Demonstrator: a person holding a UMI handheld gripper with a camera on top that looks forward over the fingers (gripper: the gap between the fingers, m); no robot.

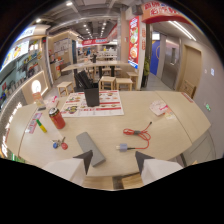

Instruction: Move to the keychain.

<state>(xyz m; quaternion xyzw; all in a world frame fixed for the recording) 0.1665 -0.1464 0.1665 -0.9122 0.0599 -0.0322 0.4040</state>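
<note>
The gripper is open and holds nothing. The small keychain, maybe red and blue, lies on the pale wooden desk near a red can.

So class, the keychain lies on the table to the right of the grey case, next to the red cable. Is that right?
Not quite. In the gripper view the keychain lies left of the grey case, near the red can. The red cable is on the case's right.
</note>
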